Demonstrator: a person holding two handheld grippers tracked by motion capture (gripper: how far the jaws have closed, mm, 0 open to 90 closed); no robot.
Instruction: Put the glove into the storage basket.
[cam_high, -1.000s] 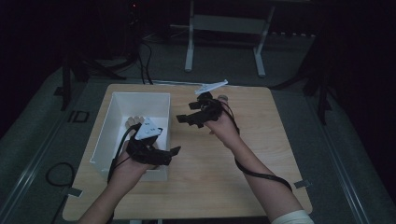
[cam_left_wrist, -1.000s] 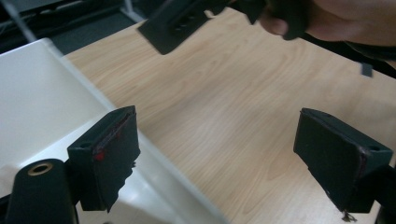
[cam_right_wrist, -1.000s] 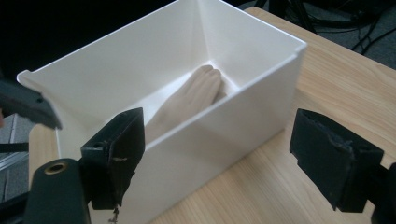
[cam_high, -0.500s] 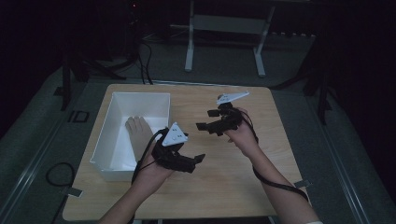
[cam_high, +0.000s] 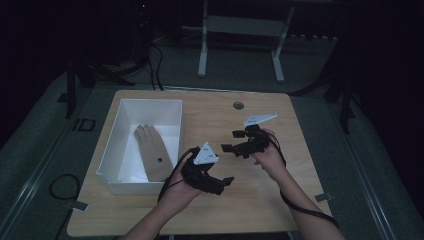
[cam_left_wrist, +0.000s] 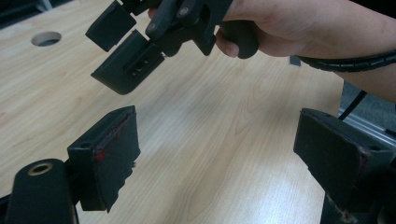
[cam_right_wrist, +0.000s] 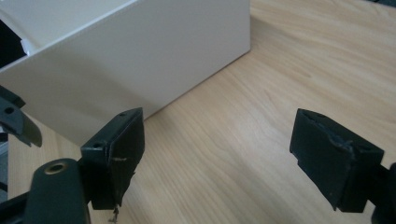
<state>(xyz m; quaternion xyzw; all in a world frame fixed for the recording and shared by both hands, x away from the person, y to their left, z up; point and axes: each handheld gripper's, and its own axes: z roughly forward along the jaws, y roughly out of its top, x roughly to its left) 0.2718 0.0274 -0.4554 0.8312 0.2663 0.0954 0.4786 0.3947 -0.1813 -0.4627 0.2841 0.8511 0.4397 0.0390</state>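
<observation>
Both claws, left (cam_high: 226, 181) and right (cam_high: 229, 141), left the box (cam_high: 116, 145), agape; high view reveals glove (cam_high: 152, 152).

We see a white box (cam_high: 116, 150) on the left part of the wooden table (cam_high: 280, 200), with a tan glove (cam_high: 152, 152) lying flat inside. Beside the box, the left gripper (cam_high: 222, 184) and the right gripper (cam_high: 231, 141) hover with their jaws apart, holding nothing.
</observation>
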